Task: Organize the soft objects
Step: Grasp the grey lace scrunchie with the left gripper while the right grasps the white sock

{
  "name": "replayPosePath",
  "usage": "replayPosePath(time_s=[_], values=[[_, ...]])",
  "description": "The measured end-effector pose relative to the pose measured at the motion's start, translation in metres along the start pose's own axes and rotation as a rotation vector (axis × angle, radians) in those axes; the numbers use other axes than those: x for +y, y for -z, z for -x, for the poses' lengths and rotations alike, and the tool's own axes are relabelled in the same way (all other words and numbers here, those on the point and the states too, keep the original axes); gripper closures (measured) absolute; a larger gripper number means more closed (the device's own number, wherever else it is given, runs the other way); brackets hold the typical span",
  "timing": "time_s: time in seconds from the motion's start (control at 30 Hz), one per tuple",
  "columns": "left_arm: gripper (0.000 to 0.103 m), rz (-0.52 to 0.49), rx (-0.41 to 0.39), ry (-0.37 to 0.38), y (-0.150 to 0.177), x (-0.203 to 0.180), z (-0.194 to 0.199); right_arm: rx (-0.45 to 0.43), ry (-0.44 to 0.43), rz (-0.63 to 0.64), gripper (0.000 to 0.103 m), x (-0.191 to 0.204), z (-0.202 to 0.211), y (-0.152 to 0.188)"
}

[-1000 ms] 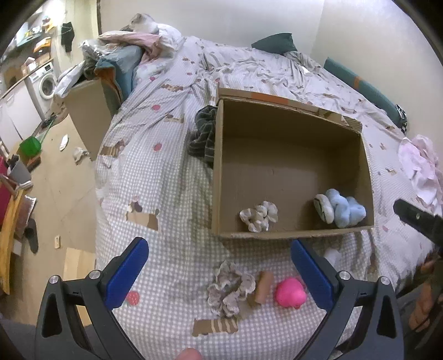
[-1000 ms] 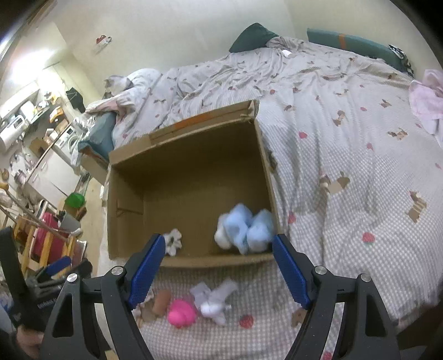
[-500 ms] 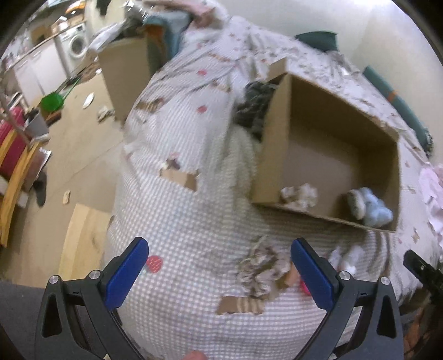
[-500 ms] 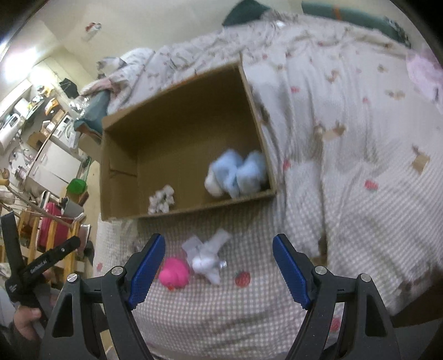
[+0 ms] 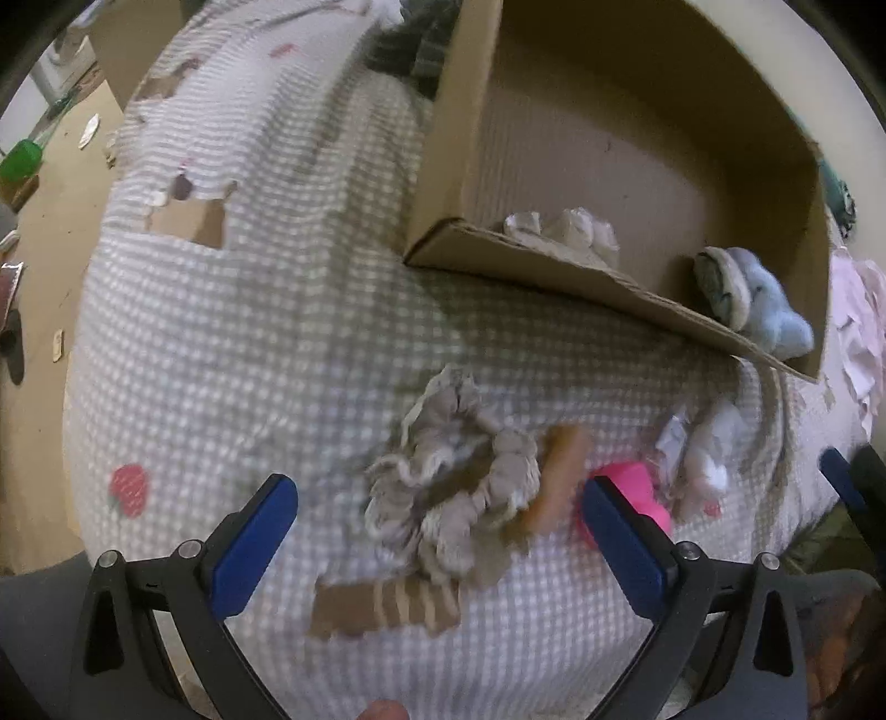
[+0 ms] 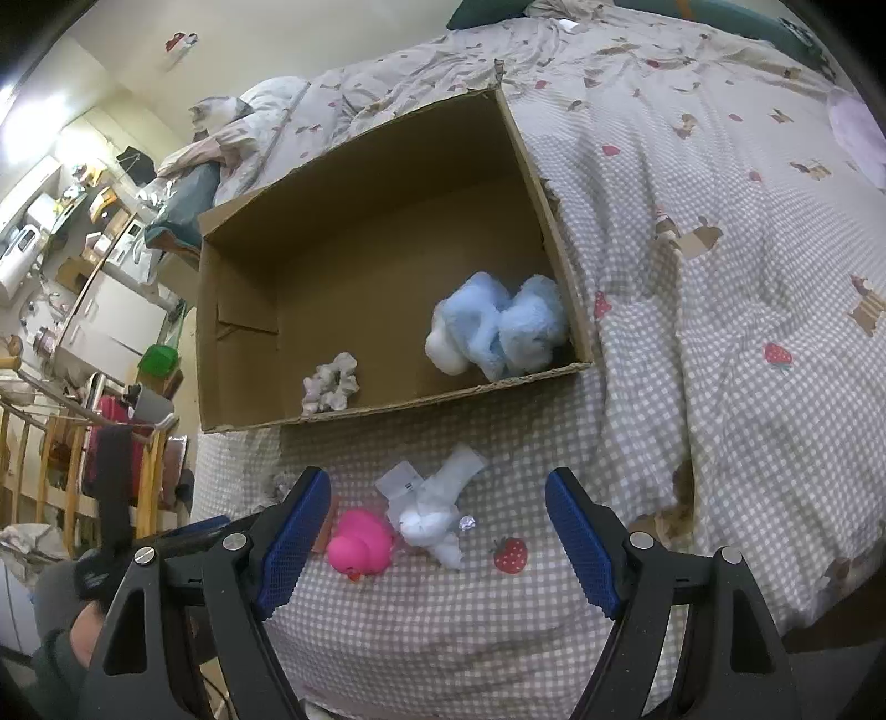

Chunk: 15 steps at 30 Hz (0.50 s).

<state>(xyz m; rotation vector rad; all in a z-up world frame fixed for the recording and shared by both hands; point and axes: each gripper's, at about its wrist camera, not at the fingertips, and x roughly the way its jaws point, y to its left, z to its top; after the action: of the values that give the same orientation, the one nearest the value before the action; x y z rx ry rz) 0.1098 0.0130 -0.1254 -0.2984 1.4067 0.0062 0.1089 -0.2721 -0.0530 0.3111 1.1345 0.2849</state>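
A cardboard box [image 6: 387, 412] lies open on the checked bedspread; inside it sit a light blue plush [image 6: 498, 327] and a small grey scrunchie [image 6: 331, 382]. In front of the box lie a larger grey scrunchie [image 5: 451, 482], a brown piece [image 5: 556, 476], a pink toy duck [image 6: 360, 543] and a white soft toy with a tag [image 6: 434, 509]. My left gripper [image 5: 437, 531] hangs open just above the large scrunchie, which lies between its blue pads. My right gripper [image 6: 437, 531] is open above the duck and the white toy, touching neither.
The bed [image 6: 720, 277] drops off at its near edge and left side to a wooden floor [image 5: 50, 183]. Dark clothing [image 5: 410, 44] lies left of the box. A clothes rack and shelves [image 6: 72, 310] stand beyond the bed's left side.
My left gripper tilted down and sank toward the bed, so the large scrunchie now fills the gap between its pads. My right gripper dipped a little toward the duck and white toy.
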Motion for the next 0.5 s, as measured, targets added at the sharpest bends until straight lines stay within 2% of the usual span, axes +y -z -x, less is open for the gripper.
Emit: replayPosePath(time_s=[0.03,0.13,0.2,0.23,0.3,0.33,0.5], values=[[0.004,0.008,0.004,-0.021,-0.002,0.0,-0.005,0.0,-0.002,-0.001,0.018,-0.001,0.001,0.0],[0.026,0.036,0.014,-0.022,-0.003,0.002,-0.014,0.0,-0.002,-0.004,0.018,-0.004,0.003,0.003],[0.049,0.038,0.002,-0.027,-0.004,0.002,-0.014,0.003,0.004,-0.012,0.018,-0.009,0.006,0.005],[0.056,0.037,-0.011,-0.027,-0.004,0.002,-0.011,0.004,0.01,-0.018,0.018,-0.011,0.006,0.004],[0.079,0.046,-0.034,-0.026,-0.006,0.004,-0.004,0.002,0.021,-0.033,0.018,-0.014,0.006,0.004],[0.084,0.051,-0.049,-0.027,-0.007,0.006,0.0,0.004,0.019,-0.042,0.018,-0.016,0.006,0.003],[0.088,0.103,-0.125,-0.069,-0.011,0.027,0.02,0.006,0.026,-0.049,0.018,-0.016,0.004,0.0]])
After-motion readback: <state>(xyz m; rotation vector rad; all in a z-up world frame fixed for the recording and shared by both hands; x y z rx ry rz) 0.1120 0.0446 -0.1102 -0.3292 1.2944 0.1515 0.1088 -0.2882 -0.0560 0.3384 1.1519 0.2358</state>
